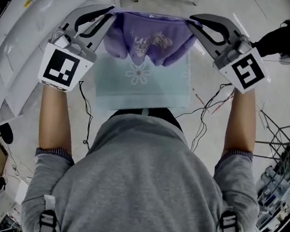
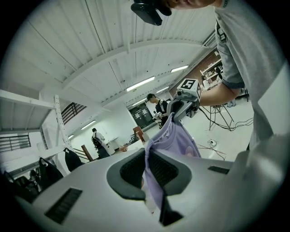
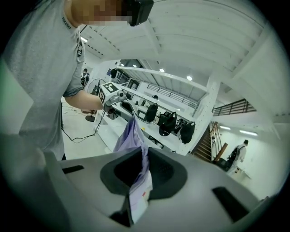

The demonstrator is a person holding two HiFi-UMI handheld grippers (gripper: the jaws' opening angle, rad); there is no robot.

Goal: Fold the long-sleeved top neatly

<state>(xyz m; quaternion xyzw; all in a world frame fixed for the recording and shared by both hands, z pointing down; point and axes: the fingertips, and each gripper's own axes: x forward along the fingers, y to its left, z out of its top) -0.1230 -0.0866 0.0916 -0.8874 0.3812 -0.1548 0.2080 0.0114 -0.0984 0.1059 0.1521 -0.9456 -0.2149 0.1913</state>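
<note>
The purple long-sleeved top (image 1: 149,40) hangs in the air, its upper edge stretched level between my two grippers. In the head view my left gripper (image 1: 114,13) is shut on the top's left end and my right gripper (image 1: 191,20) is shut on its right end. The left gripper view shows purple cloth (image 2: 174,140) pinched between the left gripper's (image 2: 152,181) jaws and running across to the right gripper (image 2: 183,102). In the right gripper view, cloth (image 3: 131,136) with a white label is clamped in the right gripper (image 3: 138,181); the left gripper (image 3: 113,97) holds the far end.
A pale teal surface (image 1: 137,93) with a flower print lies under the hanging top, close to the person's body. White shelving (image 1: 17,44) stands at the left, hung with black bags (image 3: 167,122). Cables (image 1: 208,110) trail on the floor; metal stands (image 1: 284,135) crowd the right.
</note>
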